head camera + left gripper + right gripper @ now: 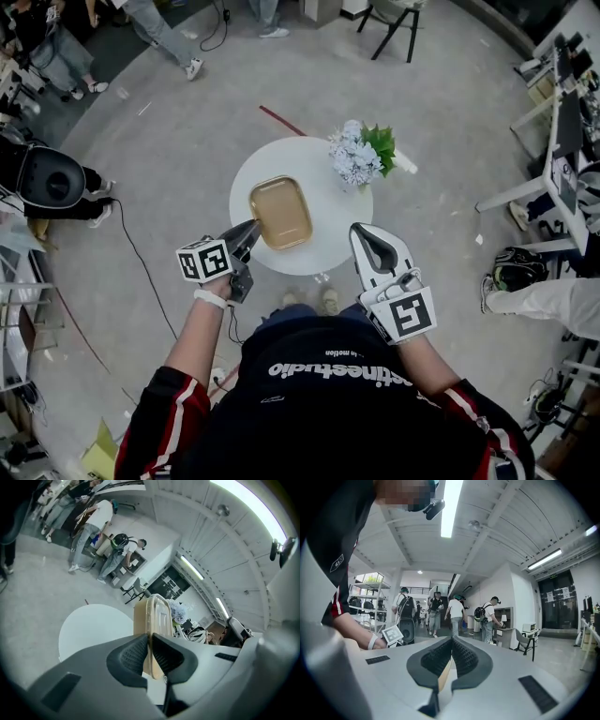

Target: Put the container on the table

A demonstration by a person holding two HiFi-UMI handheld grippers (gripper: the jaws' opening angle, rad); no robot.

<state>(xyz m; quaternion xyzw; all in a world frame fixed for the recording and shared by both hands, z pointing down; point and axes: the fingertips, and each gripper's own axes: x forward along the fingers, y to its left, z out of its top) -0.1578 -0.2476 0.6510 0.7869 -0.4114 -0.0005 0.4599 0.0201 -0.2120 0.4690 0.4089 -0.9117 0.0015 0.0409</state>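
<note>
Container (pixel 280 213): over the middle of the round table (pixel 339 242), left of the flowers (pixel 361 155); resting or not, cannot tell.
Left gripper (pixel 251 230): nearly closed, pinching the container's near-left rim.
Right gripper (pixel 364 234): jaws together, empty, near right of table.
Handling: probably light, thin-walled, fairly stiff; rim the natural hold, though liable to tip from one corner.
Views: head view alone gives whole tray and table; left gripper view alone shows the pinch on the rim.
</note>
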